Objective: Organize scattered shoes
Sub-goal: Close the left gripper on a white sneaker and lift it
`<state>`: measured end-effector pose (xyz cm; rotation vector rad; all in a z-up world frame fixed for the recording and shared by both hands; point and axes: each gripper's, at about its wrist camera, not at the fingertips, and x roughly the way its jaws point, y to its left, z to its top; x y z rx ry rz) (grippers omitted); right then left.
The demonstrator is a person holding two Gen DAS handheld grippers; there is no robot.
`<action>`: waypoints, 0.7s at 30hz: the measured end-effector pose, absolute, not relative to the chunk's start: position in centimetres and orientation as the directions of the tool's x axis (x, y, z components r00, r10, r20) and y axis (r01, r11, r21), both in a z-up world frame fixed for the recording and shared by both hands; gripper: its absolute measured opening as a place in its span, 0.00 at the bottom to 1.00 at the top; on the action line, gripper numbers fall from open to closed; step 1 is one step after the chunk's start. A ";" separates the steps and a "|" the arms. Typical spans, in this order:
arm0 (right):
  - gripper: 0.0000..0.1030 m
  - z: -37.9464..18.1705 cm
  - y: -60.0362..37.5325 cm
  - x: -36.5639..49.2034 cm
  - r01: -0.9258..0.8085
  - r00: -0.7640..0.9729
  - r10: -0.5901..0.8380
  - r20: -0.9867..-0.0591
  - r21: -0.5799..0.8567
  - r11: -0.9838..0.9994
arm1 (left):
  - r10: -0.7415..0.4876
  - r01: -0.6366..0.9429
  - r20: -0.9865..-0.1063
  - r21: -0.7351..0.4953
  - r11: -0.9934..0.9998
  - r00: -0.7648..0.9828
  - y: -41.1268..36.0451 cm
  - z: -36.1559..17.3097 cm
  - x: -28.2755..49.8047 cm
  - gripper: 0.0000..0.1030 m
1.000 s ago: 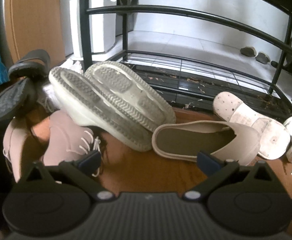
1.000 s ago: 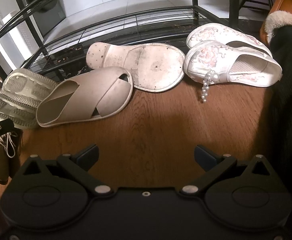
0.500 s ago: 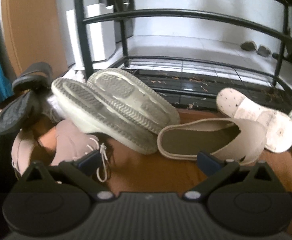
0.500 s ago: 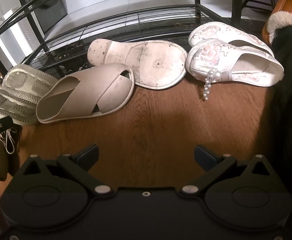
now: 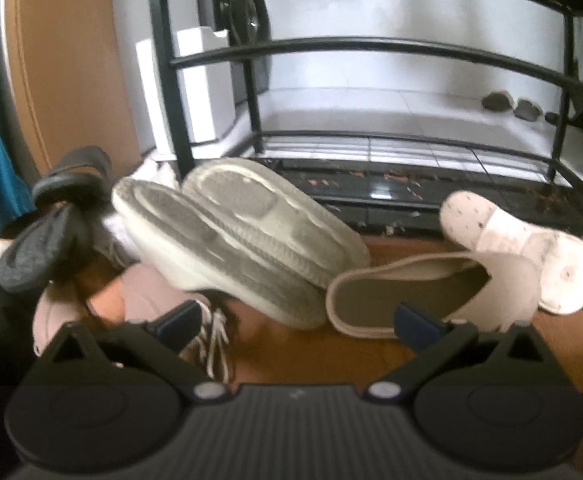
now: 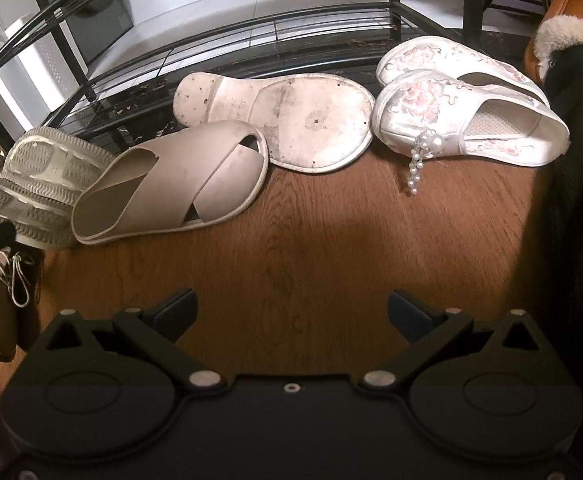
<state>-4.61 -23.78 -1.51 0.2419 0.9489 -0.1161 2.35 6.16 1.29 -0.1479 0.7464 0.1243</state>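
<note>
Tongs first: the left tongs [image 5: 297, 322] are spread wide and grasp nothing, and the right tongs [image 6: 291, 312] are likewise released over bare brown wooden floor [image 6: 311, 240]. Compared with half a second ago, the left tongs have pushed closer to the pile, so the shoes fill more of the left wrist view and look blurred; the right wrist view has barely changed. Just past the left tongs' left finger [image 5: 179, 322] lies a dusty-pink lace-up shoe [image 5: 143, 300], its white laces now hanging beside that finger. Behind it, a pair of grey-soled white sneakers [image 5: 235, 232] rest tipped on their sides, soles facing the camera, one leaning on the other. To their left sit black slip-on sandals [image 5: 51, 216]. Right of the sneakers, a beige cross-strap rubber slide [image 6: 179, 178] lies upright on the floor, touching its overturned partner, a beige slide lying sole-up [image 6: 287, 120]. Further right, two white floral embroidered slip-on shoes [image 6: 451, 116] sit side by side, a string of pearl beads [image 6: 419, 160] trailing from the nearer one. Beyond all the shoes stands a black metal shoe rack [image 5: 371, 46], its lower wire shelf holding no shoes, with white tiled floor [image 5: 371, 108] behind it.
</note>
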 end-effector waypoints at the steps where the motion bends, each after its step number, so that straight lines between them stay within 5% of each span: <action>1: 1.00 -1.6 -23.8 -4.6 0.208 0.578 0.004 -0.816 0.153 0.966 | 0.063 -0.175 -0.684 -0.095 0.980 0.726 6.5 1.4 2.6 0.98; 12: 1.00 0.2 -22.6 -3.8 0.144 0.632 0.023 -0.774 0.147 0.979 | 0.077 -0.370 -0.748 -0.233 0.899 0.659 13.2 1.5 6.9 0.80; 21: 1.00 1.3 -19.5 -2.7 0.043 0.648 0.068 -0.759 0.126 0.991 | 0.083 -0.421 -0.749 -0.274 0.864 0.657 16.0 1.5 9.9 0.80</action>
